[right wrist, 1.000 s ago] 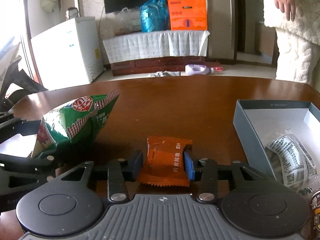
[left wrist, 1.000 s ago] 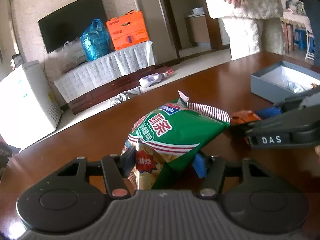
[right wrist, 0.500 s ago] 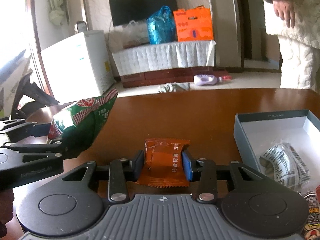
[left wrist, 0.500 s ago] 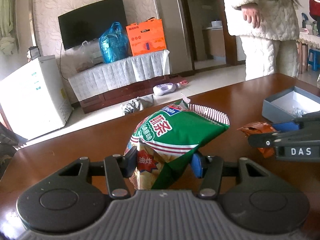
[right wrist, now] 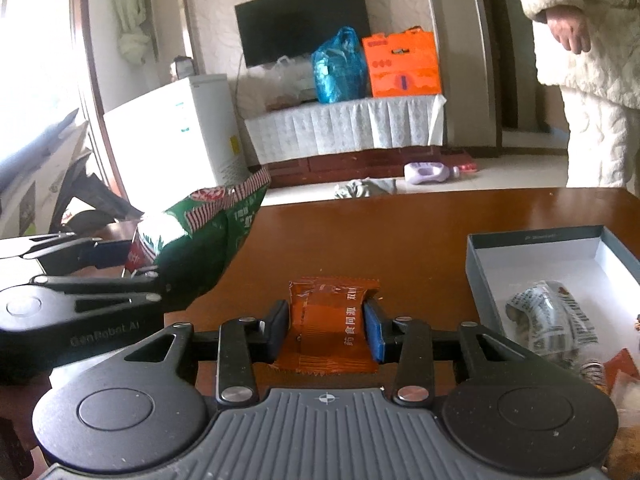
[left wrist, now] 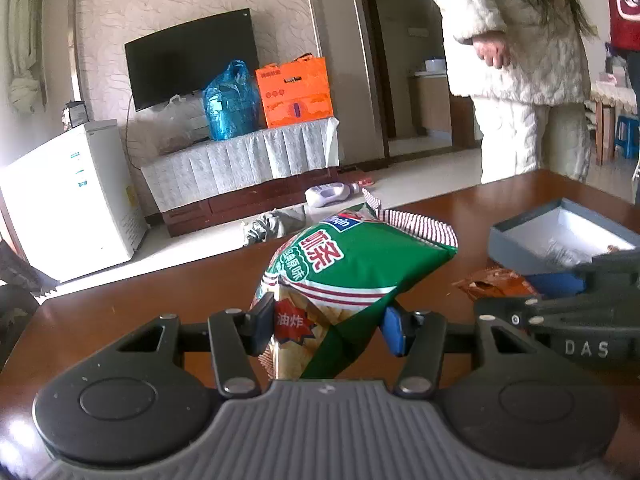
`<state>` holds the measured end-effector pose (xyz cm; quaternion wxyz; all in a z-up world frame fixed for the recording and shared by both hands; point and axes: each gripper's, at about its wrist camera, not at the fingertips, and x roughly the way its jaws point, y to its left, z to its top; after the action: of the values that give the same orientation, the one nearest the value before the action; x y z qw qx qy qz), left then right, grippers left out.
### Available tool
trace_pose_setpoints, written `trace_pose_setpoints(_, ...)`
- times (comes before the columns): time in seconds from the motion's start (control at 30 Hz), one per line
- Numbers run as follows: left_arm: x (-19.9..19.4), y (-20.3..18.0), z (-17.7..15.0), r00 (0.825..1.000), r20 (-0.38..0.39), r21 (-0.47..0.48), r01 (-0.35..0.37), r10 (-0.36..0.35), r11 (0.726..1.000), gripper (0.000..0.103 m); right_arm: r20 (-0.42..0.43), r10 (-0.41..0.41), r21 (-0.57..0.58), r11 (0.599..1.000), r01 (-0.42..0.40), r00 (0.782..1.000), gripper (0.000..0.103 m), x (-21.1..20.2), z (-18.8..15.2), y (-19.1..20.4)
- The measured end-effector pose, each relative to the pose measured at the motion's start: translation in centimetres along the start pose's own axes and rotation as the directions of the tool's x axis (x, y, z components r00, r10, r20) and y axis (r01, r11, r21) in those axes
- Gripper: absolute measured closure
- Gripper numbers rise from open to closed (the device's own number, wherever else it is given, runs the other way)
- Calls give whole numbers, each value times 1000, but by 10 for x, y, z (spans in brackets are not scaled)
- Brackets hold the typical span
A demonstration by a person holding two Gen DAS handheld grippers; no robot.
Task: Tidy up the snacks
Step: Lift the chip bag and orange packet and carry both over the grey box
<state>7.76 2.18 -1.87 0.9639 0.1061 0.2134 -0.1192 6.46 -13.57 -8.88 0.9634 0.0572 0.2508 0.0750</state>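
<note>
My left gripper [left wrist: 326, 330] is shut on a green chip bag [left wrist: 352, 276] and holds it above the brown table [left wrist: 140, 308]. The bag also shows at the left of the right wrist view [right wrist: 200, 240]. My right gripper [right wrist: 326, 330] is shut on an orange snack packet [right wrist: 328, 320], which also shows in the left wrist view [left wrist: 496, 284]. A grey open box [right wrist: 532, 240] with a white-wrapped snack [right wrist: 556, 320] inside stands on the table at the right, and shows in the left wrist view [left wrist: 516, 240].
A person in a white coat [left wrist: 520, 60] stands beyond the table's far right edge. More snack packets [right wrist: 624, 376] lie at the right edge by the box. A white fridge [left wrist: 68, 200] and TV stand [left wrist: 248, 168] are across the room.
Both grippers have lifted with their snacks, so the views tilt up and show more of the room. The person in white has shifted slightly.
</note>
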Motion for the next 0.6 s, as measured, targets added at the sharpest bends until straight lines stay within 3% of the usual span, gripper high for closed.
trace_pose_setpoints(0.6, -58, -70, 9, 997, 71, -17, 2, -1, 1000, 51, 80, 1, -6, 1000, 0, 997, 62, -67, 11, -29)
